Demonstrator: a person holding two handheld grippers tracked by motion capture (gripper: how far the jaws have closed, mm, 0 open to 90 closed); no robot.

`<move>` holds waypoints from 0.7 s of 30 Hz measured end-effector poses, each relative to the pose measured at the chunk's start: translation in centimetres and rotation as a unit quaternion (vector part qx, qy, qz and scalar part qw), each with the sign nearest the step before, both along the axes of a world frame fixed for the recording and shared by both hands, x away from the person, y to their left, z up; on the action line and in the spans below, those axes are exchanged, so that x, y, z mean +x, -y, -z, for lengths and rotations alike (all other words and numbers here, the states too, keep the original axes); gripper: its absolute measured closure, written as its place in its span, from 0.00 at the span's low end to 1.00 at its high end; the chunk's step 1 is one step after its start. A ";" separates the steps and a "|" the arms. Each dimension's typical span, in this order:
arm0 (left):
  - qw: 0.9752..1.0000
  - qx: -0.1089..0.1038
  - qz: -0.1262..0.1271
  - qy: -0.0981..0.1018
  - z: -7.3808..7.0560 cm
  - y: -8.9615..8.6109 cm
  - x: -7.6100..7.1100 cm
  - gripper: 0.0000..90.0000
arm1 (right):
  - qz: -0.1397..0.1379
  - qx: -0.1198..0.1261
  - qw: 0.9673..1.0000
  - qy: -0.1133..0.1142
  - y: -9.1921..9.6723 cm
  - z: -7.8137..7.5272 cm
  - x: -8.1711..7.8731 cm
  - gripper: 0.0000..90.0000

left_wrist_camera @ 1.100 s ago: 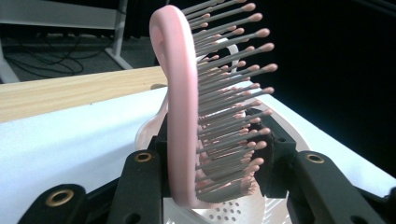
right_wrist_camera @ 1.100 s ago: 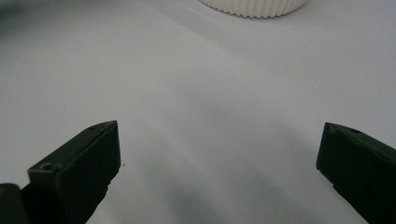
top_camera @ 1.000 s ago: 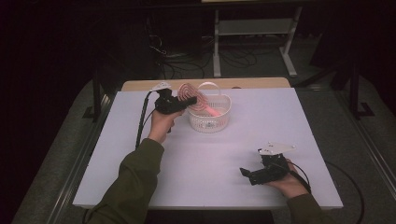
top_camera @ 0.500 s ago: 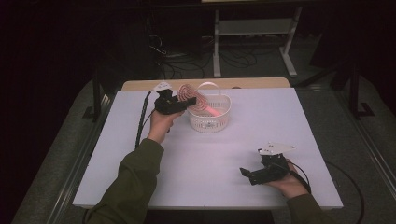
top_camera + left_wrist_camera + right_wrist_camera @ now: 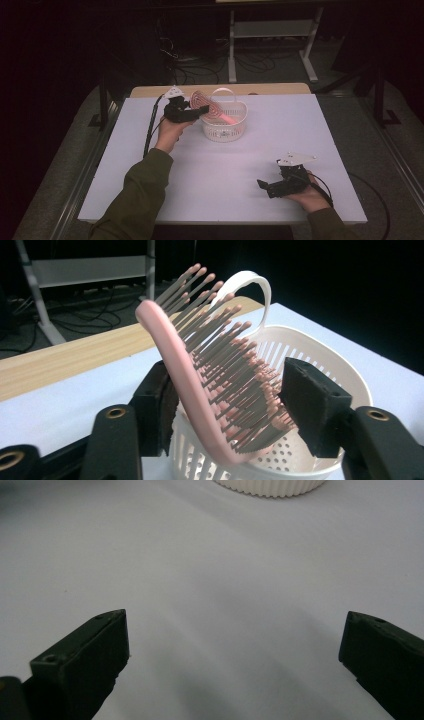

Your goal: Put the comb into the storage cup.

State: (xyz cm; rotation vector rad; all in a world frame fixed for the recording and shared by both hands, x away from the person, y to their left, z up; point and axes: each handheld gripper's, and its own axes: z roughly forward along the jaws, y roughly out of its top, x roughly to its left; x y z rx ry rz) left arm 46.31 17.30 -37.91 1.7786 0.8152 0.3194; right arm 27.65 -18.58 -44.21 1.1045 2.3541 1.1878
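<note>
Left gripper (image 5: 230, 405) jaws just been opening, spread around pink hairbrush (image 5: 200, 390) leaning in white basket (image 5: 225, 120) upper centre; right gripper (image 5: 235, 655) spread, empty; top-heavy brush could tip basket.

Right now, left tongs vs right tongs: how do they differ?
Left tongs sit at the white basket with the pink hairbrush between their jaws, which have just been opening; right tongs have nothing between theirs. Left are far across the table; right sit near the person's edge, jaws wide. Both are black.
</note>
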 end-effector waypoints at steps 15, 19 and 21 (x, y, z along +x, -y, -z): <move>1.000 0.024 0.003 0.006 -0.4 -0.4 -0.4 0.24 | 0.002 0.003 1.000 -0.002 0.4 0.3 0.2 0.00; 0.999 0.031 0.008 0.010 -0.5 -0.3 -0.6 0.18 | 0.003 0.004 1.000 -0.002 0.5 0.2 0.2 0.00; 0.999 0.036 0.011 0.009 -0.6 -0.3 -0.6 0.17 | 0.004 0.003 1.000 -0.001 0.5 0.2 0.1 0.00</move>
